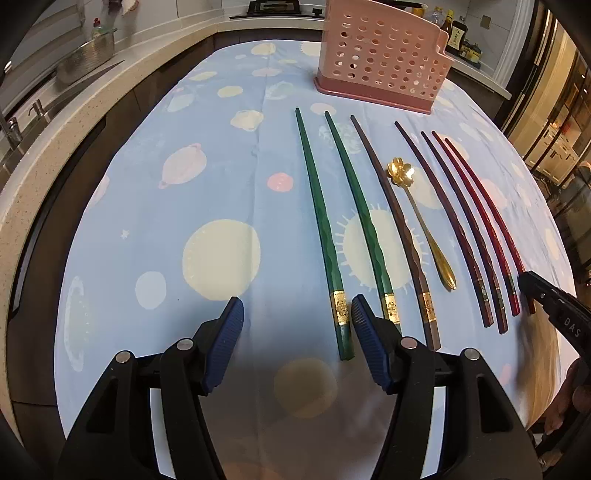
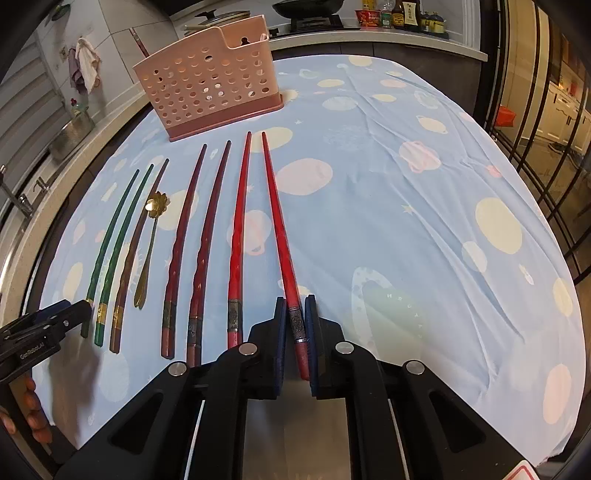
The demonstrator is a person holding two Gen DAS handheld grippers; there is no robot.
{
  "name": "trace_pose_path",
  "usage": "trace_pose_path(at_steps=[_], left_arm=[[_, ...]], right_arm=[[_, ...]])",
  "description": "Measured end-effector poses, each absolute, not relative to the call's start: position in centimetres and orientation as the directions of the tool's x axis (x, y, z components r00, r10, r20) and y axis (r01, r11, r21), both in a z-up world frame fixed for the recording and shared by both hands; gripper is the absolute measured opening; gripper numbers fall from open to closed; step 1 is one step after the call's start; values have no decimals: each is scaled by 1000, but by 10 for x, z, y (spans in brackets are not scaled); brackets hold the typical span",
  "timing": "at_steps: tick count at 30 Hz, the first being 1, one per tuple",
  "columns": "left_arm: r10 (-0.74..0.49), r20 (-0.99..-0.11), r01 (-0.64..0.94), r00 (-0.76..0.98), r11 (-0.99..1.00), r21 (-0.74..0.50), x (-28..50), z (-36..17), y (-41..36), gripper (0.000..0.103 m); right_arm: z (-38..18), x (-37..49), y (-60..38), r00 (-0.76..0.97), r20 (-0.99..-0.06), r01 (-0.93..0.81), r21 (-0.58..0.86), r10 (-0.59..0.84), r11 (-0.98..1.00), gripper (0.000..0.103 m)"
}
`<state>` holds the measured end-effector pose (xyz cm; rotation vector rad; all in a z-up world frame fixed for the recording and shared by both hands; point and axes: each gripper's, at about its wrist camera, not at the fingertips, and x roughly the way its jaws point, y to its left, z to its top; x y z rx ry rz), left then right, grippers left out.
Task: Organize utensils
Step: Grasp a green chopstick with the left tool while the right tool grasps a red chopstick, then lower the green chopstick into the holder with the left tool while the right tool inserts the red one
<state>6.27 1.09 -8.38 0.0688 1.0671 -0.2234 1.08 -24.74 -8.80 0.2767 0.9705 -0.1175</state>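
Several chopsticks lie side by side on the blue planet-print tablecloth (image 2: pixel 406 221): a green pair (image 1: pixel 321 229), a brown one (image 1: pixel 399 221), a dark maroon pair (image 2: pixel 192 229) and a red pair. A gold flower-bowl spoon (image 1: pixel 421 221) lies among them. My right gripper (image 2: pixel 295 306) is shut on the thick end of the rightmost red chopstick (image 2: pixel 280 229), and it shows at the edge of the left wrist view (image 1: pixel 532 288). My left gripper (image 1: pixel 295 306) is open over the cloth with nothing between its pads, its right pad beside the green chopsticks' ends. A pink perforated utensil holder (image 1: pixel 380 62) stands at the far end.
A counter runs along the left with a faucet (image 1: pixel 14 133) and a metal strainer basket (image 1: pixel 88 55). Bottles (image 2: pixel 402 13) and a stove sit on the far counter. The cloth's right half (image 2: pixel 443 184) holds no objects. A person's hand (image 2: pixel 33 417) holds the left gripper.
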Motion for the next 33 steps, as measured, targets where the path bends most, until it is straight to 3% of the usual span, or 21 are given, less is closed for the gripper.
trace_pose_path(at_steps=[6,11,14,23,33], left_arm=[[-137,-870,228,474,973,-28,61,-84,7,50],[-167,-869,248,465,967,-54,61,-82,9,18],[-185,-870,259,457,964,-68,60,-82,9,10],[-224,-860,256,459,960,-113,55,-71,15,7],[-252,-811,252,529,958,-134,53,-30,23,7]], right_arm=[[-88,10,-247,562,-826,220,182,28,959,9],[-88,7,-248,563,-826,217,187,34,958,7],[-87,6,-248,563,-825,219,192,37,957,7],[-73,-4,-252,589,-807,219,218,49,951,7],[-22,-11,-261,680,-732,204,248,45,947,7]])
